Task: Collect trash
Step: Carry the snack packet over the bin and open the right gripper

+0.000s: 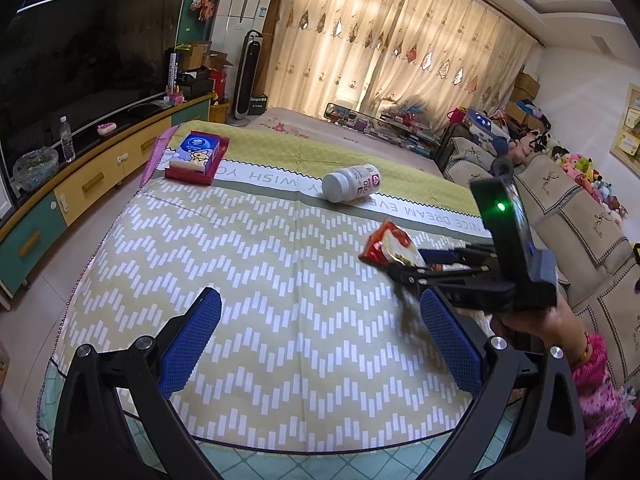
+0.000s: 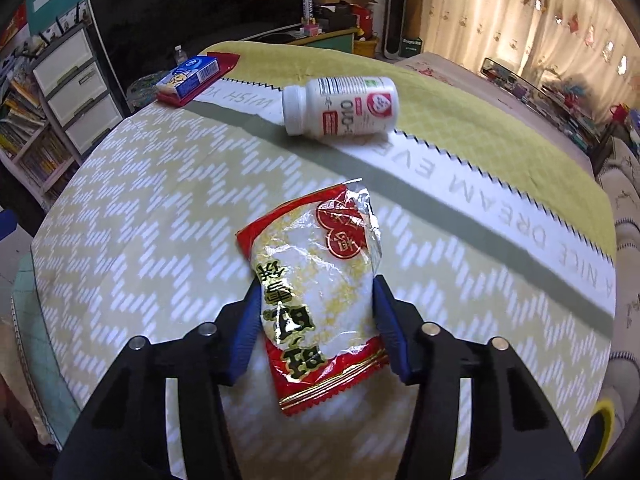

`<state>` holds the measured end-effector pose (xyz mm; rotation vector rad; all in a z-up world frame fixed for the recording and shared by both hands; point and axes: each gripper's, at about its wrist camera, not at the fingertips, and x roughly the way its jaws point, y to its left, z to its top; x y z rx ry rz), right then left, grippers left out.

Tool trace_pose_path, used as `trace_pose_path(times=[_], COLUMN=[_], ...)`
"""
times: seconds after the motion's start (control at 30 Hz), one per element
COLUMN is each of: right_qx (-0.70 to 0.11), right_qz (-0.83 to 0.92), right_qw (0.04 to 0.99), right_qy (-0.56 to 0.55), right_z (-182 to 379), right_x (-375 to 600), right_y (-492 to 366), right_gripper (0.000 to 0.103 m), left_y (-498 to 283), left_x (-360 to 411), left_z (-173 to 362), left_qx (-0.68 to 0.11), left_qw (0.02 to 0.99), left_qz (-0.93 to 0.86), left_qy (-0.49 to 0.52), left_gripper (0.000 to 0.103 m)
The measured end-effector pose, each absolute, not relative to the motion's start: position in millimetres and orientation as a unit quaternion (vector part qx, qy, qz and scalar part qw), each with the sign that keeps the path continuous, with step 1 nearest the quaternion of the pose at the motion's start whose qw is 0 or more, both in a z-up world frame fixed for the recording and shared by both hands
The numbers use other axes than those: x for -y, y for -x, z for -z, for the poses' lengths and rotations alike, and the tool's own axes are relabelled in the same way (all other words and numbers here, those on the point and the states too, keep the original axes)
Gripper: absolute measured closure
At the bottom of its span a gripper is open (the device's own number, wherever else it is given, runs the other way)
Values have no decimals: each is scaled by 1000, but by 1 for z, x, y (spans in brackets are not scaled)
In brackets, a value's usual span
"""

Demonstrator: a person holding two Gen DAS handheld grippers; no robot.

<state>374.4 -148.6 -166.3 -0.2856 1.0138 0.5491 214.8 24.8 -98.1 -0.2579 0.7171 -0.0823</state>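
Observation:
A red and white snack wrapper [image 2: 316, 280] sits between the blue pads of my right gripper [image 2: 316, 312], which is shut on it just above the patterned table cloth [image 2: 140, 208]. The wrapper also shows in the left wrist view [image 1: 390, 246], held by the right gripper [image 1: 416, 268]. A white pill bottle [image 2: 340, 106] lies on its side beyond it, also in the left wrist view [image 1: 351, 183]. My left gripper [image 1: 320, 344] is open and empty over the near part of the table.
A blue tissue pack on a red tray [image 1: 197, 157] sits at the table's far left corner. A TV cabinet [image 1: 80, 184] runs along the left. A sofa with plush toys [image 1: 568, 184] stands on the right.

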Motion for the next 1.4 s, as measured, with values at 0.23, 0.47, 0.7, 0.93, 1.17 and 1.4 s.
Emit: trace_pose_path(times=[0.23,0.47,0.7,0.93,1.17,1.4], right_qx=[-478,-463,-449,-447,-468,-488], right_qz=[-232,-215,-160,-49,57,104], right_qw=[842,858,879,893,881,864], right_qy=[97,56,16,-25,-43,-64], right_z=[161,147,135,139,168,194], right_x=[179,220,289,396,477,519], right_y=[-347,-324,-307,-292,-285,-285], right_gripper=[71,74,74,72,66,39], left_y=[-206,-201,-208,-226,-242,-251], left_x=[-10,8,35,60,74,80], left_z=[91,86,88,98,102,104], left_qx=[-345,-347,-358,-375,-384,-391], left_qw=[930,931,925,917,913,911], left_qz=[51,60,86,107,112,114], left_qy=[115,101,93,87,75,66], left_gripper=[5,5,5,5,5,5])
